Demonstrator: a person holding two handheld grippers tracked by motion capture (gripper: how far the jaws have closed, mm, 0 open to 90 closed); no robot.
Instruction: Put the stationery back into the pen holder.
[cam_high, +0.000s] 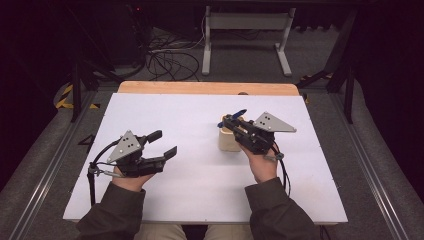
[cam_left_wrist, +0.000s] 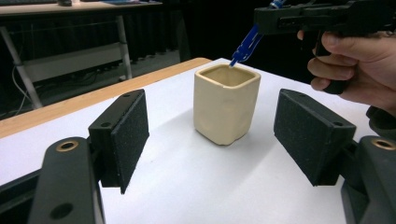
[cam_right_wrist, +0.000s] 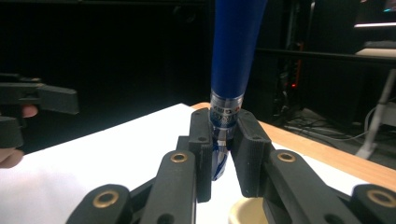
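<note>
White counter (cam_high: 200, 170) spreads before me, dark floor and cables behind it. At the left my left gripper (cam_high: 161, 144) hovers over the counter with its jaws spread wide and nothing between them. To the right my right gripper (cam_high: 231, 120) pinches a blue pen (cam_right_wrist: 231, 70) above the cream cup (cam_left_wrist: 226, 103)

A blue pen (cam_right_wrist: 232, 51) with a clear barrel, a cream cup (cam_left_wrist: 226, 103), a white table (cam_high: 200, 180) with a wooden edge
</note>
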